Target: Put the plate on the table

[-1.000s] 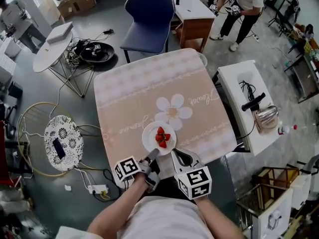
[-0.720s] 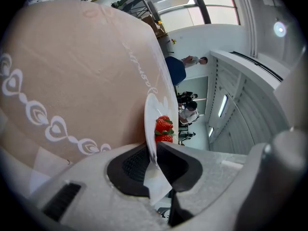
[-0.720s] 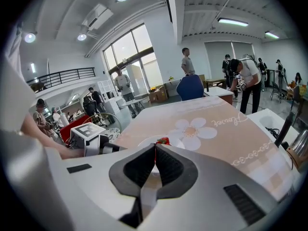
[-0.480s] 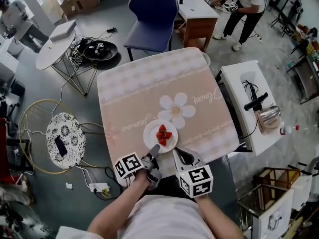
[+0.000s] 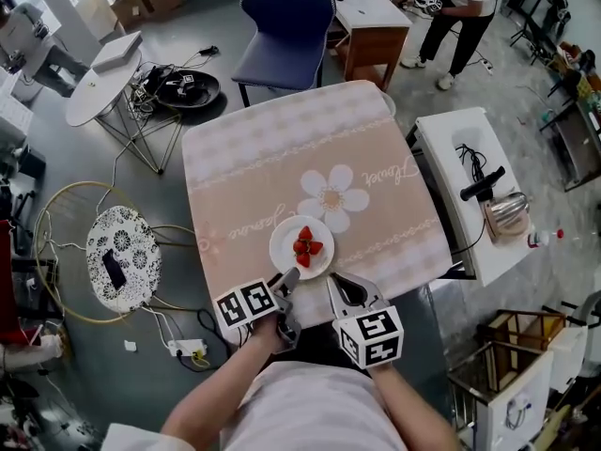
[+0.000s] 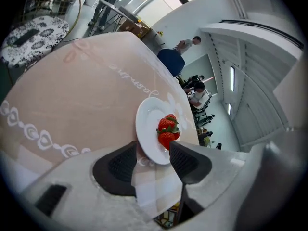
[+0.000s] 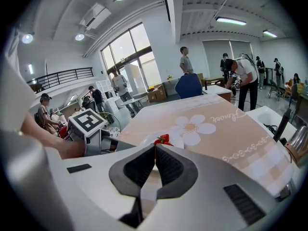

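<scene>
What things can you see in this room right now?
White round plate: one, white, near table edge.
Red strawberries: a few, red, on the plate.
Pink flowered tablecloth: one, pink, covering the table.
Blue padded chair: one, blue, beyond the table.
White round side table: one, white, far left.
Left hand-held gripper: one, grey, jaws have just been opening, plate rim between them, unclamped.
Right hand-held gripper: one, grey, jaws together, empty.

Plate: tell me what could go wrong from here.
1. The left gripper, whose jaws have just been opening, straddles the plate rim; pulling back carelessly could drag it.
2. The plate sits near the table edge, so a nudge might tip it off, strawberries included.
</scene>
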Available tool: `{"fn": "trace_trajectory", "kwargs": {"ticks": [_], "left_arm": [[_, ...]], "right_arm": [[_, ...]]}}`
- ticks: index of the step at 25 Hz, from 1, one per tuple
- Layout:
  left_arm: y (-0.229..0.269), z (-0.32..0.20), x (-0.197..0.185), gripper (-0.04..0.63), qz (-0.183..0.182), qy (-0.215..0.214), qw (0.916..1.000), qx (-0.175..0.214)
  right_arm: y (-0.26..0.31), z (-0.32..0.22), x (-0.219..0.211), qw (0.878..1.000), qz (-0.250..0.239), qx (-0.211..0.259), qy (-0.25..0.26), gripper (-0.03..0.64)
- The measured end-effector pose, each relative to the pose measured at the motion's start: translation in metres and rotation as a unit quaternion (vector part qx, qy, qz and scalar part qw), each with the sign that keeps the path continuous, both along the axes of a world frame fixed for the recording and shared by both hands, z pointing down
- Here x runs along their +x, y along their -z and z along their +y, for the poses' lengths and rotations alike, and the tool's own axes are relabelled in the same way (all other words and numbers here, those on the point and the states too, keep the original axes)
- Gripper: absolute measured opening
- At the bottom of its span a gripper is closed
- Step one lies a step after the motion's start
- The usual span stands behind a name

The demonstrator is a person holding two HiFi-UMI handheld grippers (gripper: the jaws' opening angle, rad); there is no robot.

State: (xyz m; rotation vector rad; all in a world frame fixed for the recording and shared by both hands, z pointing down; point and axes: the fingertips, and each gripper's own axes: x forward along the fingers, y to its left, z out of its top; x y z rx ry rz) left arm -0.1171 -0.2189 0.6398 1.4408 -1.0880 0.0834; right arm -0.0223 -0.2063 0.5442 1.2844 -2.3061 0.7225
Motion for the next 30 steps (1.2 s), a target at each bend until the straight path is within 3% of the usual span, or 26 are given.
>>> {"fn": "trace_trajectory", "kwargs": {"ticks": [6, 13, 20, 24, 30], "left_arm": [[0.006, 0.008, -0.016, 0.206, -0.041, -0.018, 0.9990, 0.008], [0.054, 0.003, -0.020, 0.204, -0.047, -0.031, 0.9957, 0.074], [0.104, 0.013, 0.003, 0.158, -0.061, -0.065, 0.9848, 0.149], [0.130, 0.026, 0.020, 0.111, -0.089, -0.089, 0.9727, 0.195], [0.148, 0.046, 0.045, 0.067, -0.117, -0.107, 0.9609, 0.227]], "right_arm": [[0.002, 0.006, -0.005, 1.000, -0.006, -0.006, 0.001, 0.003], [0.016, 0.004, -0.005, 1.000, -0.013, 0.001, 0.006, 0.003], [0.035, 0.012, -0.007, 0.999, -0.031, 0.014, 0.027, 0.003], [0.043, 0.025, -0.004, 0.998, -0.044, 0.021, 0.038, 0.003], [0.053, 0.042, 0.013, 0.997, -0.057, 0.029, 0.043, 0.003]]}}
